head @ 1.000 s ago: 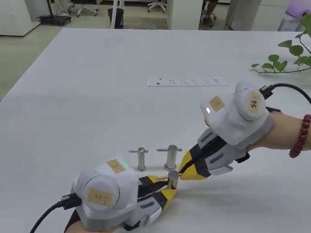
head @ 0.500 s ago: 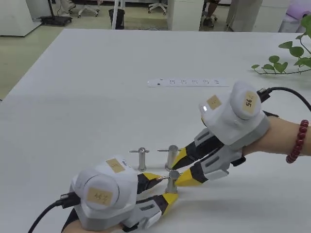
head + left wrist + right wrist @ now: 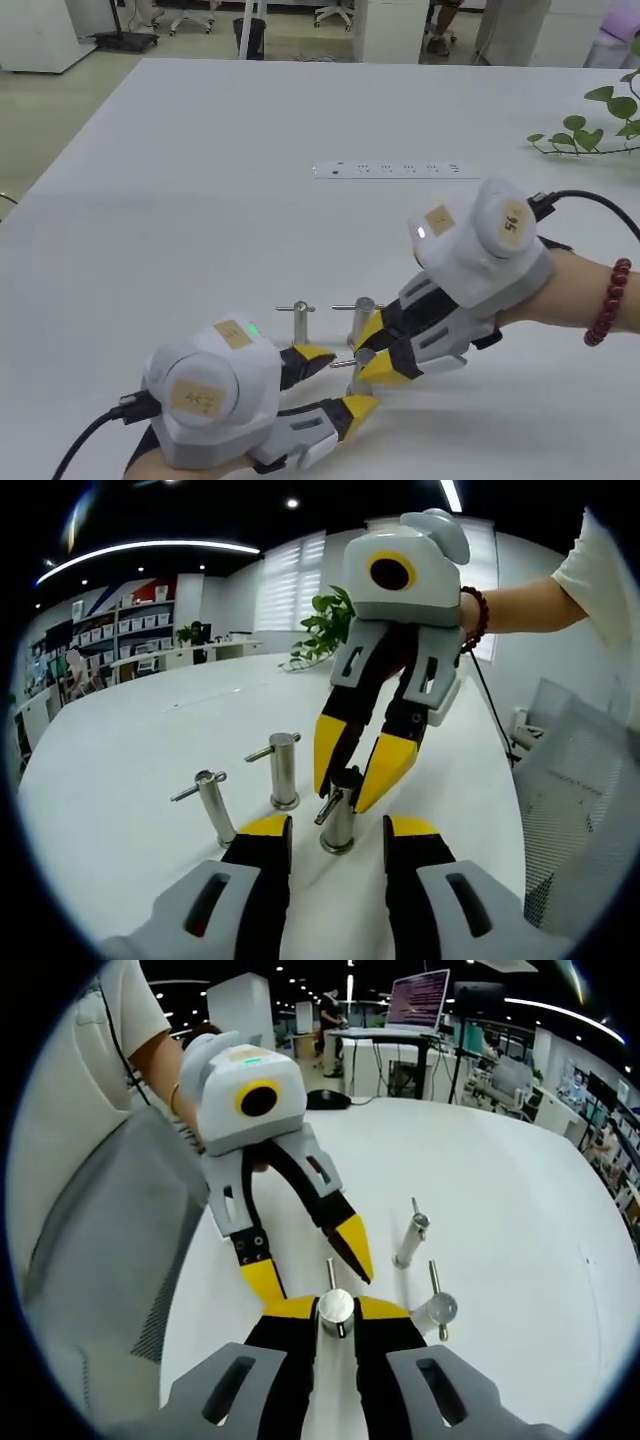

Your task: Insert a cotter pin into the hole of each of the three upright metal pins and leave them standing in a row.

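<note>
**Last pin: right fingers clamped on, left ones hanging loose**

The right gripper (image 3: pixel 337 1310) has its fingers (image 3: pixel 288 1310) pinched on the head of the near pin (image 3: pixel 338 825). That pin stands upright on the counter (image 3: pixel 200 180), just in front of the second pin (image 3: pixel 283 775) and third pin (image 3: pixel 215 810), which each carry a cotter already. A cotter pin (image 3: pixel 324 810) pokes out of the near pin's side. The left gripper (image 3: pixel 338 832) has its fingers (image 3: pixel 268 832) spread either side of the base, apparently not touching it.

To do this bit well, the right side should probably just hold the pin dead vertical. The left then closes on the cotter's free end and pushes straight along the hole, no twisting, or the pin tips. The near pin also looks off the line of the other two, so it likely needs a nudge afterwards.

Hard to tell:
- how far through the cotter is, since the right fingers cover the hole and the far side
- much about the near pin from the head view, where it's mostly behind those fingers
</note>
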